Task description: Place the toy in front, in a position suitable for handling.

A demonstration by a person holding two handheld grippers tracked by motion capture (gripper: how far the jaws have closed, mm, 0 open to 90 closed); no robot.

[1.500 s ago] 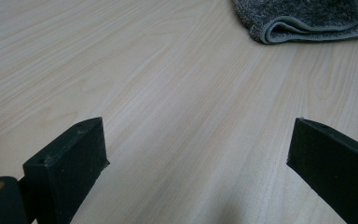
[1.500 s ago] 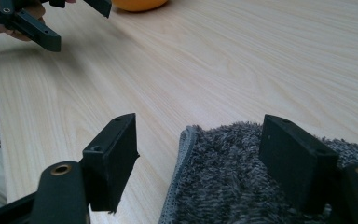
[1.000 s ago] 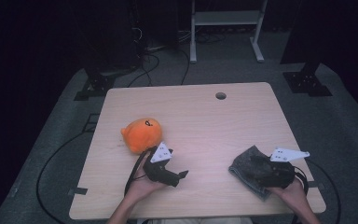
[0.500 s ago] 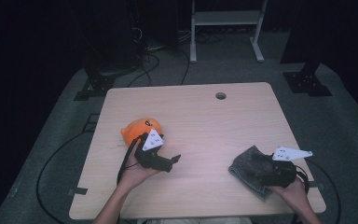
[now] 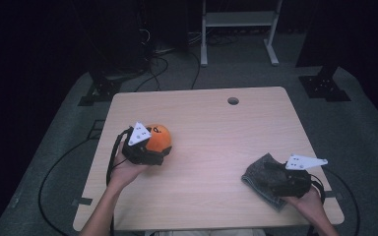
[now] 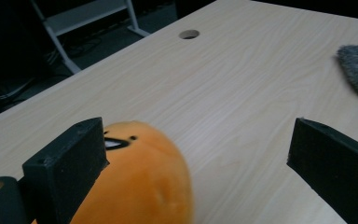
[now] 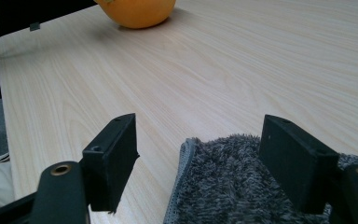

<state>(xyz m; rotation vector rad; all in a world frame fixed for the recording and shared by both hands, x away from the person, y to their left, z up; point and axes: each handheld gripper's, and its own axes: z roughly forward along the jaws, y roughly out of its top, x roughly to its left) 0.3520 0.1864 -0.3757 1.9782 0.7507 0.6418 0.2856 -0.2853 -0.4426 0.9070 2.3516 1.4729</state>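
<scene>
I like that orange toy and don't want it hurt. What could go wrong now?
The left gripper is open, with the orange plush toy beside one jaw, not centred. Closing now might pinch just its edge, so it could squirt out or roll along the table. The right gripper is open over the grey fuzzy cloth and might only snag the fluff.

Left gripper (image 5: 155, 153) and right gripper (image 5: 270, 178) both rest low with jaws spread wide, forearms reaching in from below.
</scene>
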